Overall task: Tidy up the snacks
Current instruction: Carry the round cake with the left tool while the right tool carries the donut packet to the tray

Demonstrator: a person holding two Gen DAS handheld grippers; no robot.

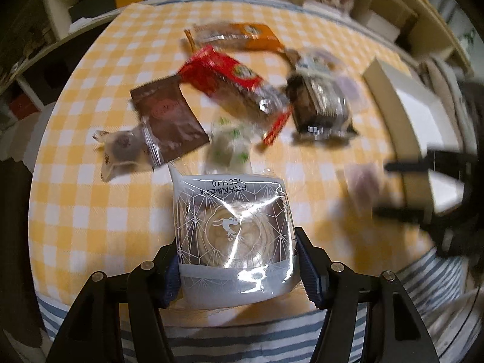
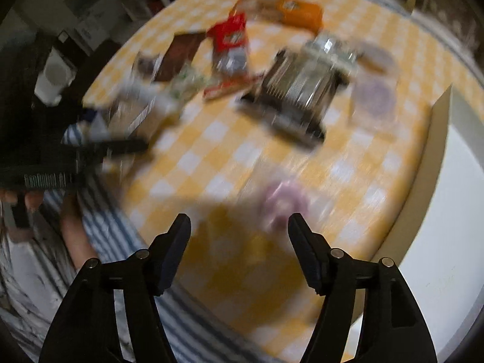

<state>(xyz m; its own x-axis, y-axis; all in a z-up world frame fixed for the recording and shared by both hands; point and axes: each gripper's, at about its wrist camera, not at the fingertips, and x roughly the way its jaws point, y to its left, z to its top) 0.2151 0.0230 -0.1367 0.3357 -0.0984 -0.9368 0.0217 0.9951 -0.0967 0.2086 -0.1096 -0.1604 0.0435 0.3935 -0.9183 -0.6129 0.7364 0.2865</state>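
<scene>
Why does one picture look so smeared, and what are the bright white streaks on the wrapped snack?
Right wrist view: heavy motion blur smears the yellow-checked tablecloth and the small purple round snack; only the open right gripper stays sharp. Left wrist view: milder blur, lamp glare streaks across the clear plastic-wrapped round pastry held in the left gripper. Both views bulge, fisheye.

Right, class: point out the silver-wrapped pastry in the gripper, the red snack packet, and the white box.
silver-wrapped pastry [image 1: 233, 227], left wrist view, centre of wrapper.
red snack packet [image 1: 220, 72], left wrist view, its red middle.
white box [image 2: 453, 211], right wrist view, bare inner floor.
</scene>
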